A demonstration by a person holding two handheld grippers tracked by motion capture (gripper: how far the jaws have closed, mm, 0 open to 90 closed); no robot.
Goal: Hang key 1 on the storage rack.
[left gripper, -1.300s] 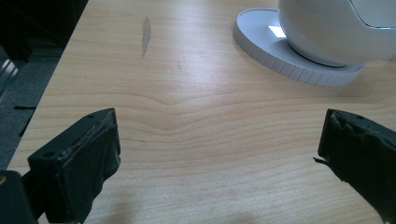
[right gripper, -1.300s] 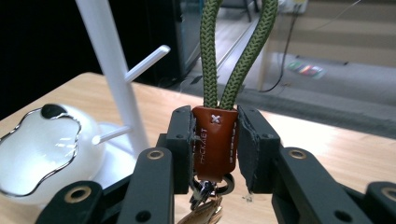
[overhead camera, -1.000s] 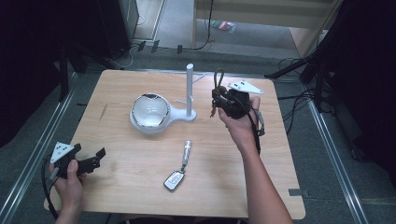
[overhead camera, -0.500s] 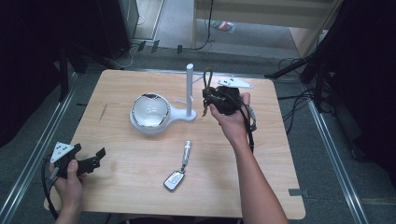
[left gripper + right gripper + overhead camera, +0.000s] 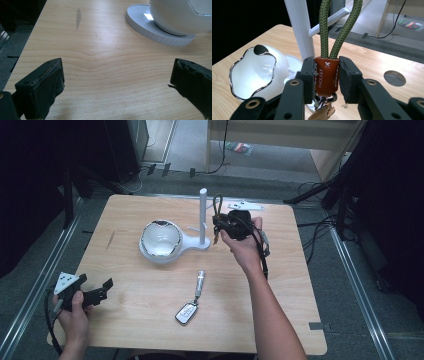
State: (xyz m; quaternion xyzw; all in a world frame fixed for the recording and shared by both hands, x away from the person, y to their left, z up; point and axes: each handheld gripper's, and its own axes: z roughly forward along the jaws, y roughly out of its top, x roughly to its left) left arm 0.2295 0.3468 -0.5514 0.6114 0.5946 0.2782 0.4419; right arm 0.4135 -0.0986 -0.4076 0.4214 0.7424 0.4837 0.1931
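Right gripper view: right claw [image 5: 327, 75] clamps leather-tabbed braided cord keychain [image 5: 326, 75].

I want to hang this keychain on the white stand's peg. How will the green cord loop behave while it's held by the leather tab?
The cord loop stands up from the leather tab on its own, so it is probably fairly stiff. The right gripper clamps the tab squarely, so slipping seems unlikely. The keys dangling below may swing.
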